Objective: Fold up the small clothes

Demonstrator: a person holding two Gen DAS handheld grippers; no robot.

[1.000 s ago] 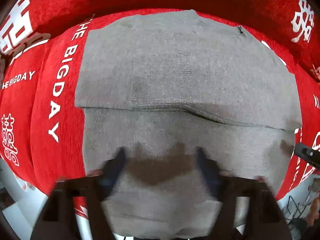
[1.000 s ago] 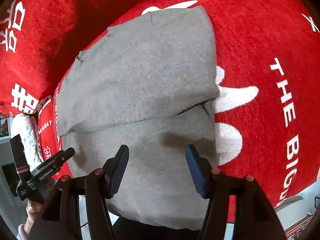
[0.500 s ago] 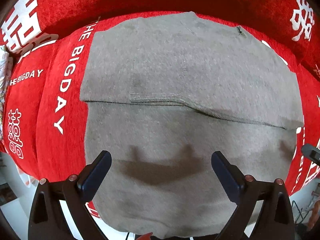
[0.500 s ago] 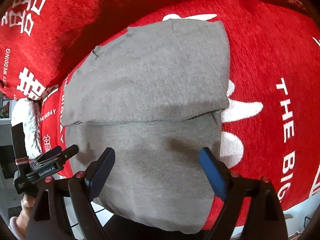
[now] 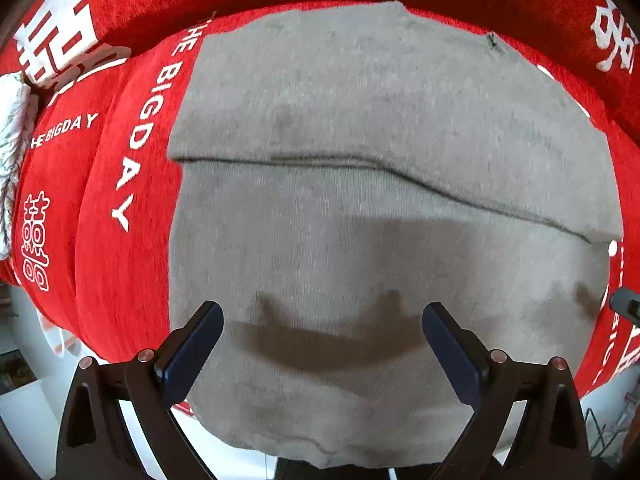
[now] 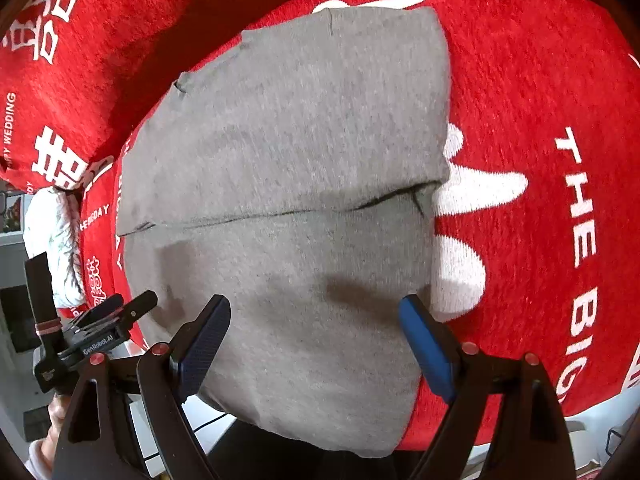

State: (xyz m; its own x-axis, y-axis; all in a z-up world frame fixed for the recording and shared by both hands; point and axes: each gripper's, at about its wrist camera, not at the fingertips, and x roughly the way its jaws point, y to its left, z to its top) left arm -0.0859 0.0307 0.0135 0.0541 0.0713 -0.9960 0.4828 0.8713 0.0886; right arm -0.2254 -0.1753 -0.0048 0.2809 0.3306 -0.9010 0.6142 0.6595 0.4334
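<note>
**Both grippers open over half-folded grey garment**

We see the grey garment (image 5: 360, 208) lying flat on the red cloth (image 5: 116, 216) printed with white lettering. Its far part is folded over onto the near part, leaving a dark fold edge (image 5: 360, 162) running across the middle of the garment. The garment's near hem hangs past the front edge of the red cloth.

Left gripper (image 5: 322, 326): jaws spread wide, nothing between them, hovering above the near half of the garment, with its shadow on the fabric.

Right gripper (image 6: 316, 318): jaws likewise spread wide and holding nothing, above the garment's near half, toward its right edge. In the right wrist view we also see the left gripper (image 6: 120, 310) at the garment's left edge. A white bundle (image 6: 56, 240) sits beyond the garment's left side, at the edge of the red cloth.
</note>
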